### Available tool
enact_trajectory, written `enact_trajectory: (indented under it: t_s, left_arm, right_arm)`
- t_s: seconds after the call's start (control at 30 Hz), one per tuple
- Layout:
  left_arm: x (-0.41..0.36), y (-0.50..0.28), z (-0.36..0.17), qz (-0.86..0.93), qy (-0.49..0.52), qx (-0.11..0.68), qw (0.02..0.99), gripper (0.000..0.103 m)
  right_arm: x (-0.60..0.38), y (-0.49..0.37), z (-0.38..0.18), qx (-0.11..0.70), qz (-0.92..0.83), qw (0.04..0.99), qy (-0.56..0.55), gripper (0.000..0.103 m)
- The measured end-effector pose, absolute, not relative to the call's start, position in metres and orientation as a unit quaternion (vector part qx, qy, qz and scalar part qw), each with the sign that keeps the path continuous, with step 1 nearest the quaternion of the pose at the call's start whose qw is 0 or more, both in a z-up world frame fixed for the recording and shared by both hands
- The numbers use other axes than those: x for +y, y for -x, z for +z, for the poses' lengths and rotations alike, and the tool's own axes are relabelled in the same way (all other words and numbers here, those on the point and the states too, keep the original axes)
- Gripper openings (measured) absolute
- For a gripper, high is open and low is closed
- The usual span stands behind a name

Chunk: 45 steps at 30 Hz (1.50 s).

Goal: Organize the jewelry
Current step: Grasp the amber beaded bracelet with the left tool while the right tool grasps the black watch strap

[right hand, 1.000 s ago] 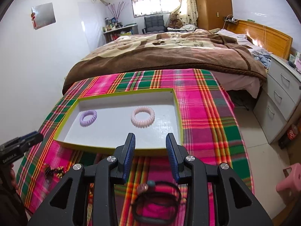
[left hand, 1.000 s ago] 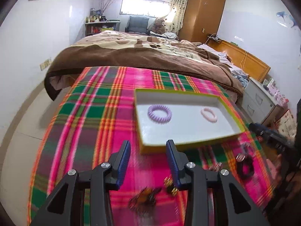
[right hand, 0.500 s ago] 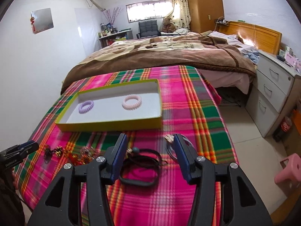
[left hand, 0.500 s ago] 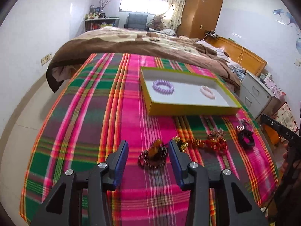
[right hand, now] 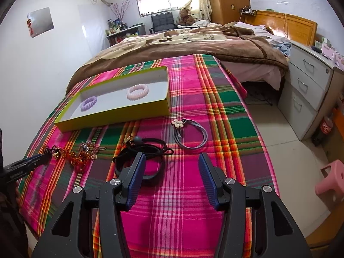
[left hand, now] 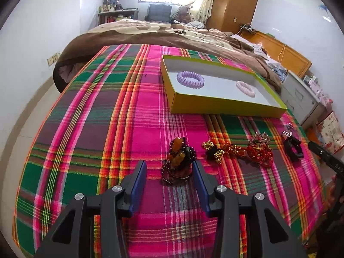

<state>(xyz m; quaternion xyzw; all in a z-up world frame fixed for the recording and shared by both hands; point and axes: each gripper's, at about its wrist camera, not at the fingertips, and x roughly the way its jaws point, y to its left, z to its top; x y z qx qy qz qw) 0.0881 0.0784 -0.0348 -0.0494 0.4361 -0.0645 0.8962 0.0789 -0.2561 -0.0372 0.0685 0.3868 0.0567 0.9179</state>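
The jewelry lay in a loose row on the plaid cloth (left hand: 133, 116), in front of the tray (left hand: 225, 105). From left to right in the left view: an amber-and-dark bead bracelet (left hand: 179, 162), a gold-and-red chain (left hand: 238, 151), a small beaded brooch (left hand: 260, 138), then black bands (left hand: 292, 148). In the right view the black bands (right hand: 142, 150) sat nearest the camera, with a grey hair tie (right hand: 191, 133) bearing a white flower just beyond them to the right.

Tray – yellow-green walls, white floor – held two coil ties, well apart: a purple one (left hand: 190, 79) and a pink one (left hand: 245, 88). Both lay flat.

Left gripper (left hand: 169, 169): jaws had just been opening and stood wide, one pad on either side of the bead bracelet, neither pad pressing on it. Whether the right pad touched the beads could not be told.

Right gripper (right hand: 172, 167): jaws had just been opening and stood wide, nothing between them but cloth. Its left finger (right hand: 135, 172) overlapped the black bands in the picture; contact could not be told. The grey tie lay beyond the tips, untouched.

Behind the cloth – a bed under a brown blanket (right hand: 182, 45); grey drawers (right hand: 307, 83) to the right.
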Motion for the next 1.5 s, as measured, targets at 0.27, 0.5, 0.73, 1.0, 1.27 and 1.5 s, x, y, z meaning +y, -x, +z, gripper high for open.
enact_trajectory:
  t_s: [0.27,0.5,0.73,1.0,1.27,1.5]
  left_arm:
    - [0.072,-0.095,-0.036,-0.05,0.034,0.437,0.897,0.043]
    - [0.071,-0.101,-0.035,-0.031,0.028,0.437,0.899,0.022]
    - [0.071,-0.098,-0.035,-0.03,0.023,0.437,0.899,0.017]
    - [0.068,-0.092,-0.035,-0.041,0.026,0.437,0.898,0.017]
    - [0.067,-0.088,-0.035,-0.046,0.028,0.437,0.898,0.017]
    - [0.068,-0.086,-0.034,-0.049,0.033,0.438,0.897,0.017]
  right_arm:
    - [-0.252,-0.086,-0.045,0.407,0.065,0.909,-0.061,0.052]
    - [-0.251,-0.094,-0.051,0.423,0.077,0.9,-0.074,0.052]
    - [-0.243,-0.096,-0.052,0.424,0.096,0.898,-0.07,0.043]
    - [-0.239,-0.094,-0.05,0.437,0.104,0.891,-0.07,0.015]
    - [-0.24,-0.073,-0.047,0.447,0.133,0.878,-0.106,0.013]
    - [-0.228,-0.06,-0.043,0.468,0.17,0.861,-0.102,0.013]
